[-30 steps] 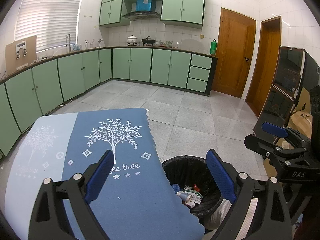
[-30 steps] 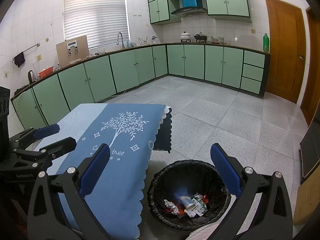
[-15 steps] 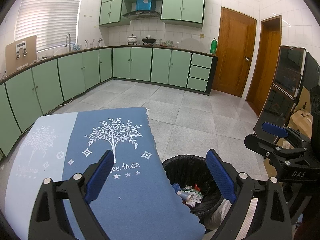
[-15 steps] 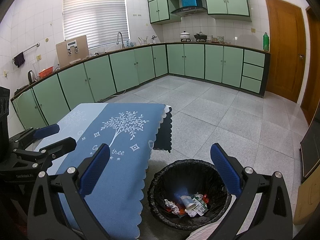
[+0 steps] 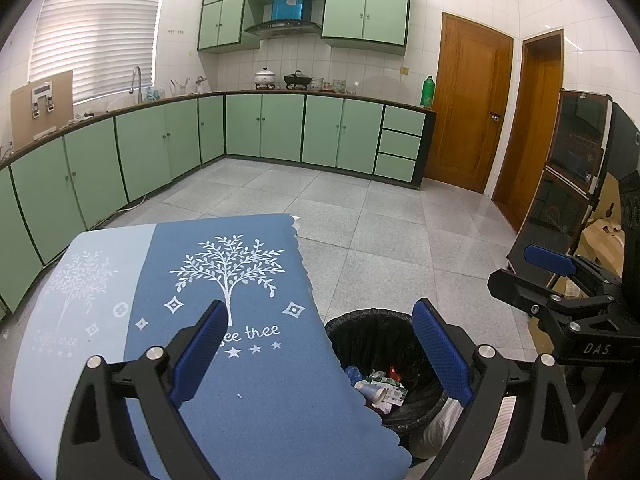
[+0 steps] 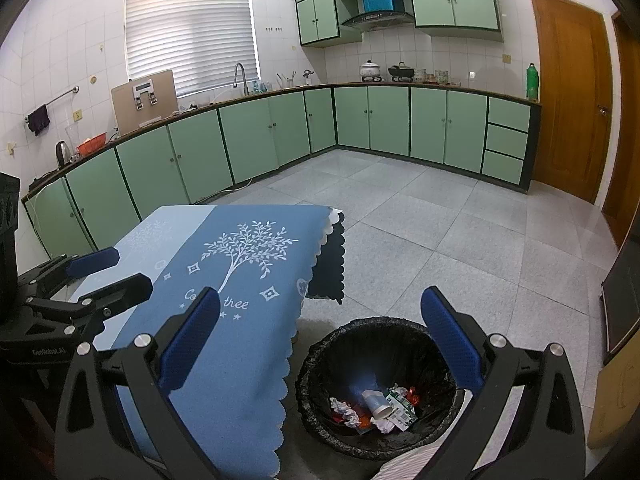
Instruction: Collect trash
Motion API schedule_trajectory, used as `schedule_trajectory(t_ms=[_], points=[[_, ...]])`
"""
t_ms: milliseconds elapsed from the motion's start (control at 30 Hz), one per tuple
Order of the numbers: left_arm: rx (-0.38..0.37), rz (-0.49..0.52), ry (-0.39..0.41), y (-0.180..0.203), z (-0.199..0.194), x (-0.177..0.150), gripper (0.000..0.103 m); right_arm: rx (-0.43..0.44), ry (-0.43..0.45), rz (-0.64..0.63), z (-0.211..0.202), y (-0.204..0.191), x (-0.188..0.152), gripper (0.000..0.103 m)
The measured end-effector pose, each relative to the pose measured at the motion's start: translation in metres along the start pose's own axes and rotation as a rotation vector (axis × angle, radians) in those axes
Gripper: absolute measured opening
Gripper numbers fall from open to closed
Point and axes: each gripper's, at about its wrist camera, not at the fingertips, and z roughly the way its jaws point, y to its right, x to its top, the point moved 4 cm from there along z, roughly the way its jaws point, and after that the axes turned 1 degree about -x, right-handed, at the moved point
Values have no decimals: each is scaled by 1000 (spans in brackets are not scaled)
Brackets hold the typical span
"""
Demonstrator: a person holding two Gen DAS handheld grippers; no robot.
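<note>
Hovering over the near end of the blue tablecloth, the left gripper has its jaws spread wide and empty. To its right the right gripper hangs above the black-lined bin on the floor, just beside the table's right edge, jaws equally wide and empty. Down in the bin lies the trash: a paper cup, crumpled paper, a small carton. Green cabinets line the far wall.

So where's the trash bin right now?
On the floor right of the blue tablecloth: the trash bin sits low centre in the right wrist view, under the right hand-held gripper.
</note>
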Motion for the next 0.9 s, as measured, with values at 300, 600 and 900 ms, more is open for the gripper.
schedule_trajectory(t_ms=[300, 600, 900], points=[[1, 2, -4, -2, 1, 0, 91, 1, -3, -1, 0, 0, 0, 98], [2, -4, -9, -3, 3, -2, 91, 2, -9, 2, 6, -2, -5, 98], [9, -9, -22, -3, 7, -2, 91, 5, -19, 9, 9, -1, -6, 98]])
